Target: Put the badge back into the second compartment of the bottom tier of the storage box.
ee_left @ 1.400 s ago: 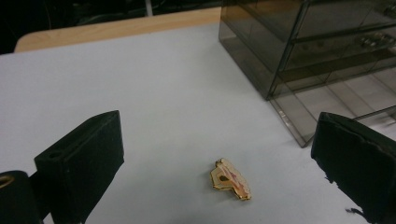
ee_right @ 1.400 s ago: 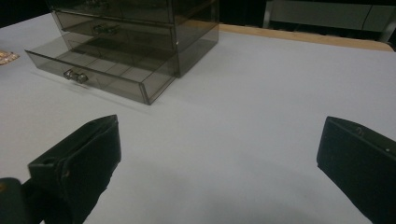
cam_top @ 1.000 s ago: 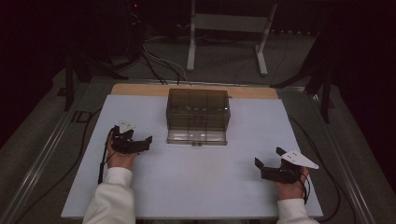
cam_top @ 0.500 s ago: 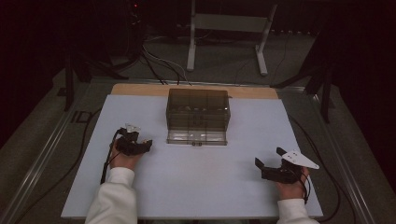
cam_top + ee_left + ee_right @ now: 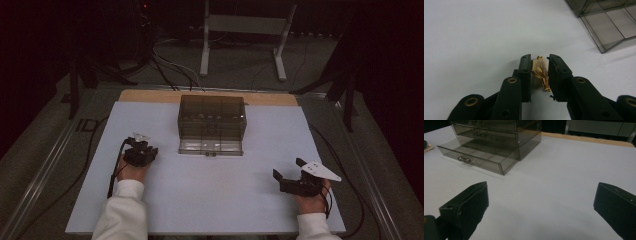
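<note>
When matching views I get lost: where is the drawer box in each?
High view: drawer box at centre.
Left gripper view: top right corner.
Right gripper view: top left.
Shared landmark: its open bottom drawer.

White table (image 5: 200, 200) with a wooden strip along its 12 o'clock edge. A smoky clear drawer unit (image 5: 212, 116) stands at 12 o'clock, bottom drawer (image 5: 211, 146) open; a small gold-wrapped piece (image 5: 541, 72) lies toward 9 o'clock.
</note>
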The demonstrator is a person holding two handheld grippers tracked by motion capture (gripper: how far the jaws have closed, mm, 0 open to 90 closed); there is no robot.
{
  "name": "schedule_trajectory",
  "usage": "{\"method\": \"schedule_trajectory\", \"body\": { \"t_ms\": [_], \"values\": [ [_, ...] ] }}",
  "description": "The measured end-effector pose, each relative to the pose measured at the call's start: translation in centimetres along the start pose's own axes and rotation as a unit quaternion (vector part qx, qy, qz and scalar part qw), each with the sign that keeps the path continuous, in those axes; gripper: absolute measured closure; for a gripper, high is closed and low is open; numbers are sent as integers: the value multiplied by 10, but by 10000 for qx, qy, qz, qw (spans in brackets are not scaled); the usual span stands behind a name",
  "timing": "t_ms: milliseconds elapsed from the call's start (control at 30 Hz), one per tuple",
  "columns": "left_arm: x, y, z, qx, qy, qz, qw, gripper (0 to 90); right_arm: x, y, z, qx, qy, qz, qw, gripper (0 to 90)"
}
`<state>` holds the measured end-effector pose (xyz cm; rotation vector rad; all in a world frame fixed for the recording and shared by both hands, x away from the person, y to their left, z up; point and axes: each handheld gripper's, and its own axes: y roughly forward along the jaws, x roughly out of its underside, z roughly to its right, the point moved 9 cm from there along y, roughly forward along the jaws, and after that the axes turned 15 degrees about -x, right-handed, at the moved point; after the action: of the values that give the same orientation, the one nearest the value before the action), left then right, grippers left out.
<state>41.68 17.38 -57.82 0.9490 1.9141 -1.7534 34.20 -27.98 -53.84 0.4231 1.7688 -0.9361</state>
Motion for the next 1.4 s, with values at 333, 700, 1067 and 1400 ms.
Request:
{"method": "schedule_trajectory", "body": {
  "t_ms": [333, 700, 1067, 1400],
  "values": [
    [4, 4, 10, 157, 147, -47, 9998, 810, 0, 0, 0, 9, -2, 6, 10000, 0],
    [-1, -1, 10, 266, 26, 113, 9996, 818, 0, -1, 0, 17, -1, 9, 10000, 0],
    [-7, -9, 10, 370, -61, 270, 9989, 818, 0, 0, 0, 15, -7, 13, 10000, 0],
    [-14, -15, 12, 417, -48, 390, 9984, 818, 0, 0, 0, 13, -2, 19, 10000, 0]
  ]
}}
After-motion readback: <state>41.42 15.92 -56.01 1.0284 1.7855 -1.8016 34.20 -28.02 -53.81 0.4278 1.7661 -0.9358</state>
